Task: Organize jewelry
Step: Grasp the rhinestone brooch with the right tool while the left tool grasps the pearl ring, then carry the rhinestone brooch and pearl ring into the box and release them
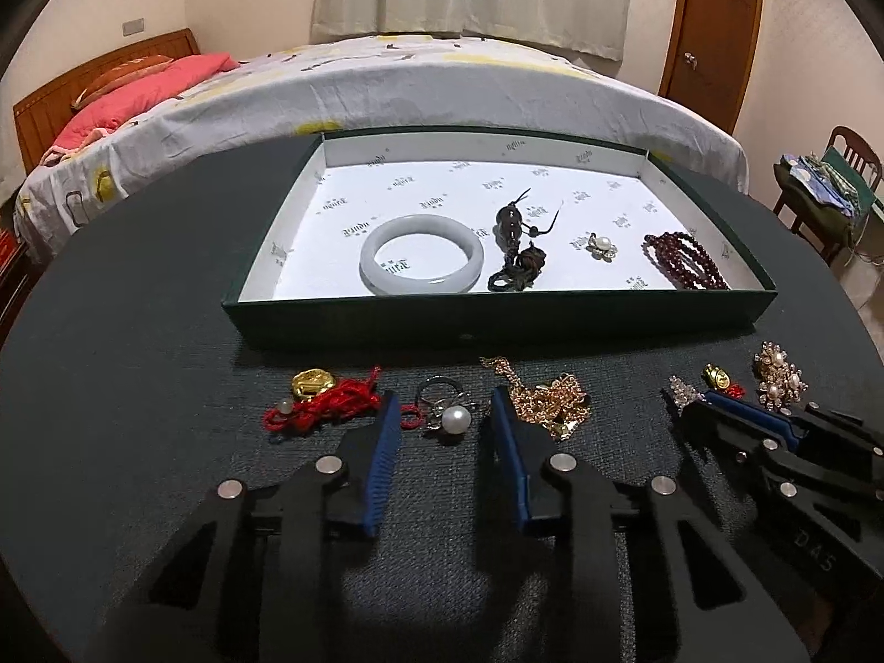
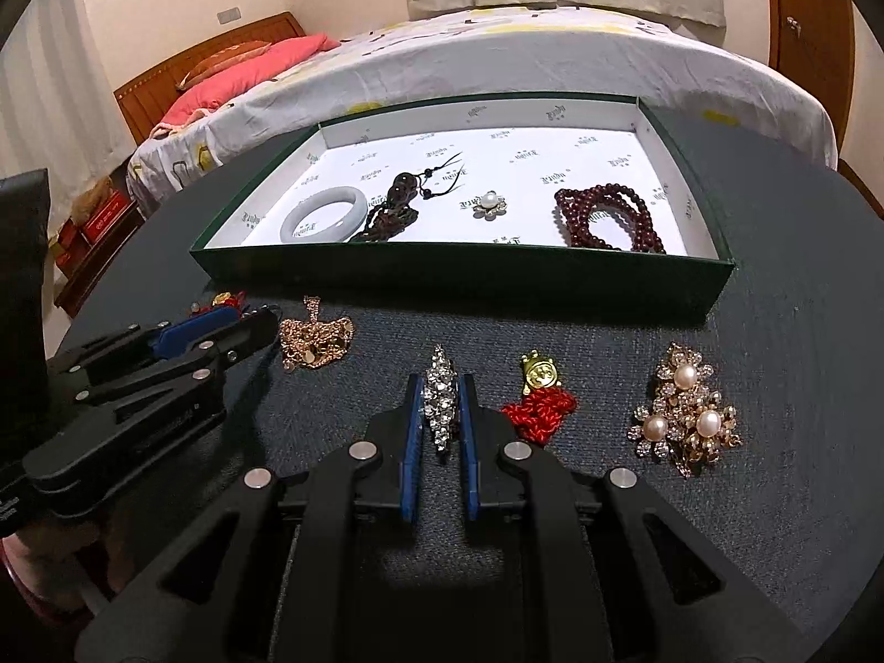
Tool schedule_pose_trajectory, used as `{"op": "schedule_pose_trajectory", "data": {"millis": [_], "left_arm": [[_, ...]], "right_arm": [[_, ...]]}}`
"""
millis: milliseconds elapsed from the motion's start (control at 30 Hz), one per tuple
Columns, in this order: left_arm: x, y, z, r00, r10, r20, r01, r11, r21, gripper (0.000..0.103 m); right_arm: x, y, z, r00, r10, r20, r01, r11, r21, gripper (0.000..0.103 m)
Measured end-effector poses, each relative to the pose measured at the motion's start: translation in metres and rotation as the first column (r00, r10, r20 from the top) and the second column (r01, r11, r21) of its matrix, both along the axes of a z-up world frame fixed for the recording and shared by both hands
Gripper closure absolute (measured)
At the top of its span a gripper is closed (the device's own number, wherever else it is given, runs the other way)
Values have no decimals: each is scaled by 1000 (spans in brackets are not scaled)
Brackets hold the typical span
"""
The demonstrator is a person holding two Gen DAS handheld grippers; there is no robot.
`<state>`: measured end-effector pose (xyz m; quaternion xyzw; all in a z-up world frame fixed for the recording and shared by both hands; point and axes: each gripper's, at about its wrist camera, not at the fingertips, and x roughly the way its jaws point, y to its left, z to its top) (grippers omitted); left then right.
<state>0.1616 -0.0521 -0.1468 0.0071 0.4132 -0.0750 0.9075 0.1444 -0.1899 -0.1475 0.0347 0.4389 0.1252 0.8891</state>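
Observation:
A green box with white lining holds a pale jade bangle, a dark pendant on cord, a pearl flower brooch and dark red beads. My left gripper is open around a pearl ring on the table. My right gripper has its jaws close on both sides of a crystal brooch lying on the table.
On the dark round table lie a gold charm on red cord, a gold chain, a gold charm with red knot and a pearl cluster brooch. A bed stands behind.

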Motion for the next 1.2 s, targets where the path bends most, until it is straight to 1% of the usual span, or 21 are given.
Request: {"op": "schedule_pose_trajectory", "data": {"millis": [167, 200, 233, 267, 467, 633, 800, 933, 1200], "left_arm": [[2, -2, -2, 1000, -10, -11, 10, 1000, 0, 76], [3, -2, -2, 1000, -11, -12, 11, 1000, -2, 77], [3, -1, -2, 1000, -18, -13, 18, 1000, -13, 81], [3, -1, -2, 1000, -17, -13, 17, 1000, -14, 82], [2, 0, -1, 1000, -15, -5, 15, 1000, -20, 82], [-3, -2, 3, 999, -23, 26, 23, 1000, -1, 82], [-9, 0, 10, 998, -21, 52, 21, 1000, -3, 82], [-12, 3, 17, 998, -16, 68, 17, 1000, -20, 82], [-16, 3, 41, 991, -33, 129, 39, 998, -48, 82]], "right_arm": [[0, -2, -1, 1000, -5, -2, 5, 1000, 5, 90], [0, -2, 0, 1000, -6, -1, 6, 1000, 5, 90], [0, -2, 0, 1000, -6, 0, 6, 1000, 6, 90], [0, -2, 0, 1000, -7, 0, 7, 1000, 7, 90], [-1, -4, 0, 1000, -11, 0, 11, 1000, 14, 90], [-2, -5, 1, 1000, -14, 4, 14, 1000, 15, 90], [-4, -6, 2, 1000, -23, 17, 23, 1000, 16, 90], [-10, -9, 10, 998, -32, 62, 30, 999, 25, 90], [-9, -15, 27, 991, -54, 120, 51, 998, 32, 90]]}}
